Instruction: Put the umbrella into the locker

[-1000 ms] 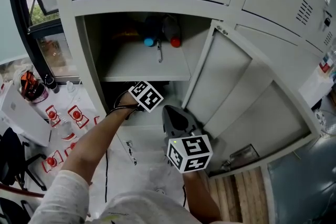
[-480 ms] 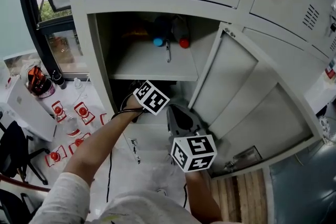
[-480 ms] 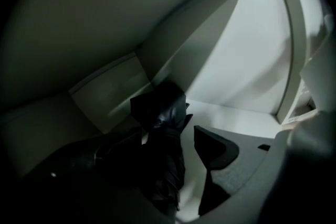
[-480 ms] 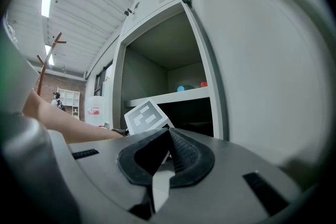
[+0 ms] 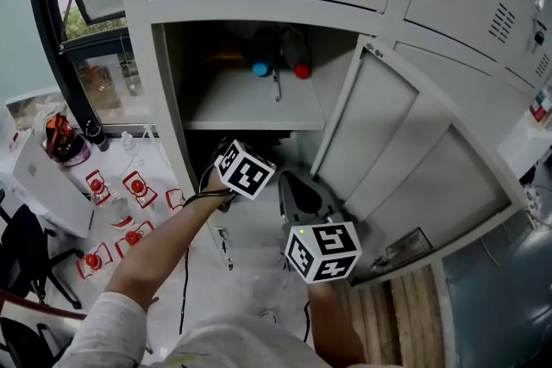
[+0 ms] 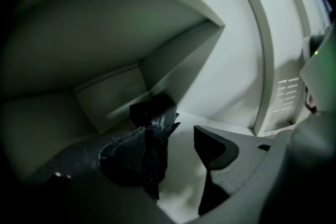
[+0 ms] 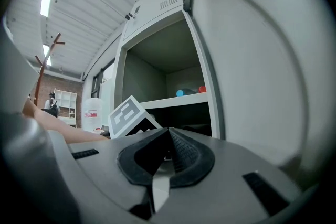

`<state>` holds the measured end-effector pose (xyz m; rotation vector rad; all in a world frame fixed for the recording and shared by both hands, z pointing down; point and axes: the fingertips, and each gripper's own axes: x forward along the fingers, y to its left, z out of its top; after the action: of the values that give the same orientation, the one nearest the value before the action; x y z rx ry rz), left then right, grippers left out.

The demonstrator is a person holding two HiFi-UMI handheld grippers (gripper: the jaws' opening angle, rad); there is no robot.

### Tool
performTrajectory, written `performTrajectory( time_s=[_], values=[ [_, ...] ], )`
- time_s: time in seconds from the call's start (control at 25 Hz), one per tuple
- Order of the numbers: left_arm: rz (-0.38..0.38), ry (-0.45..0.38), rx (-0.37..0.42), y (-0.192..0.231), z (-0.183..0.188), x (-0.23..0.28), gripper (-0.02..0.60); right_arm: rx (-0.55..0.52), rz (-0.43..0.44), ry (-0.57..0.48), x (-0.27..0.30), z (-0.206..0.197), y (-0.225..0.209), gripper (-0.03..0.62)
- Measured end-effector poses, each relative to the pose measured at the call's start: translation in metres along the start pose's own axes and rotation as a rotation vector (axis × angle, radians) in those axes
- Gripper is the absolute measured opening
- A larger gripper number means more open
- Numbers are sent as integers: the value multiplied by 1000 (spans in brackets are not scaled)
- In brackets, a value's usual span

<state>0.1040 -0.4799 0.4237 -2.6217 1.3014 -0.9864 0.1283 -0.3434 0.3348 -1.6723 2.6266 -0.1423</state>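
jaws on our left gripper (image 6: pixel 181 139) stand spread, with bare locker floor showing in the gap. the black folded umbrella (image 6: pixel 152 123) lies against the inner face of one jaw only, so we judge it touched and not pinched. it sits low in the locker (image 5: pixel 164 99), in the dark compartment under the shelf (image 5: pixel 250 103), near the back wall.

we judge the umbrella light, with a stiff core under soft, loose cloth. the folds would slide and bunch if we nipped only fabric. a sound hold would be across the bundled middle or on the handle, though we cannot make out the handle here.

two bottles on the shelf show a blue cap (image 5: pixel 260 68) and a red cap (image 5: pixel 301 71). the locker door (image 5: pixel 405 159) hangs wide open to the right. our right gripper (image 7: pixel 167 152) waits outside near the door, its jaws pressed together on nothing.
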Motion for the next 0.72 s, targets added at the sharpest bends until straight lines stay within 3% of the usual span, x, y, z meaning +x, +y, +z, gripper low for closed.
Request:
performTrajectory(
  time_s=[0.36,0.72],
  values=[
    [-103,-118,-176,-13,2,-37,275,6,-20,2,-8,-2,5,3],
    [-120,-237,-281,-15,1,-72,235,16,-28,3,-10,-4,10,3]
  ],
)
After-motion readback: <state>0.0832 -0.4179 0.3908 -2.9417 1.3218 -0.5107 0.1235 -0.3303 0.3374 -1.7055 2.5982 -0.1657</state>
